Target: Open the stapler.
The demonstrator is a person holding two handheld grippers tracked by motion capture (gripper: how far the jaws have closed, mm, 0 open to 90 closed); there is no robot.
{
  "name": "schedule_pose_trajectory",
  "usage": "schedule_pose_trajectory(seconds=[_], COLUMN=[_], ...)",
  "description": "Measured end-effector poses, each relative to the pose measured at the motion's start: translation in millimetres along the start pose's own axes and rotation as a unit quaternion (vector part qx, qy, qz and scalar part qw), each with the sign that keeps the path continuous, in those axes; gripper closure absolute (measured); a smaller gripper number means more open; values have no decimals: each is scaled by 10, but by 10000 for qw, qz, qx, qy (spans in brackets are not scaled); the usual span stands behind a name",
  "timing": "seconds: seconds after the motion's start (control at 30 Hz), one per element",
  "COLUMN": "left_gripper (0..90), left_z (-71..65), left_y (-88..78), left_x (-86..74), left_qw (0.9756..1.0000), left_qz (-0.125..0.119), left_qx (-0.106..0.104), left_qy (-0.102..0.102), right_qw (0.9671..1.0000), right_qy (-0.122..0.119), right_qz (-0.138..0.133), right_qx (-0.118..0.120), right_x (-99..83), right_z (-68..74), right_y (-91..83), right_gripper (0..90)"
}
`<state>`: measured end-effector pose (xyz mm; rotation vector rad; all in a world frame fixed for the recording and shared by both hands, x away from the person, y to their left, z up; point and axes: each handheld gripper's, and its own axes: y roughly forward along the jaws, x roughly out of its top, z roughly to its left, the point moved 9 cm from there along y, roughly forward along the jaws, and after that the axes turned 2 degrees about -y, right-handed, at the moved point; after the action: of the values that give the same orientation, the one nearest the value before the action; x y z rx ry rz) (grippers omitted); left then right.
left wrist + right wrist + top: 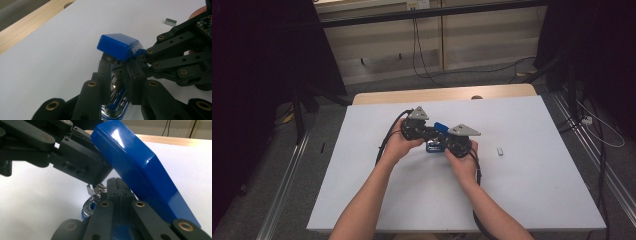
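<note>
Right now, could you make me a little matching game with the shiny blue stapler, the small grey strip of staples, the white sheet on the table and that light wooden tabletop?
Things:
1. shiny blue stapler
2. small grey strip of staples
3. white sheet
4. light wooden tabletop

Descriptions:
A. bare band along the far edge
B. lid tilted open, between the two grippers
C. lies alone, right of the hands
D. covers most of the table

Pairs: 1-B, 2-C, 3-D, 4-A

A lab: black curtains (262, 60), floor rails (287, 175), loose cables (422, 55).
</note>
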<state>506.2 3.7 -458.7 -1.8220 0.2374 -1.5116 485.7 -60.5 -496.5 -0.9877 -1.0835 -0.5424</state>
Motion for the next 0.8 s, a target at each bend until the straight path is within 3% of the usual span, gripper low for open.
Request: schedule_pose_trajectory(seconds=[0.13,0.33,0.53,0.8], left_gripper=[761,761,767,766], left_z=[1,48,39,81], left_y=[-17,-82,-62,-64], left_x=[-4,21,16,30], left_qw=[10000,9998,9999,9994], left_qz=[17,-140,-121,-252], left_qx=[-7,42,17,30], left_qy=[32,-118,-66,-242], right_qw=[10000,9999,9996,9996], right_qy=[18,21,152,148], right_qz=[-18,-65,-148,-153], right_qx=[-46,-138,-168,-197], right_x=[-3,11,20,29], right_z=[5,-6,6,-18], right_y=[29,50,48,34], right_gripper=[900,900,900,900])
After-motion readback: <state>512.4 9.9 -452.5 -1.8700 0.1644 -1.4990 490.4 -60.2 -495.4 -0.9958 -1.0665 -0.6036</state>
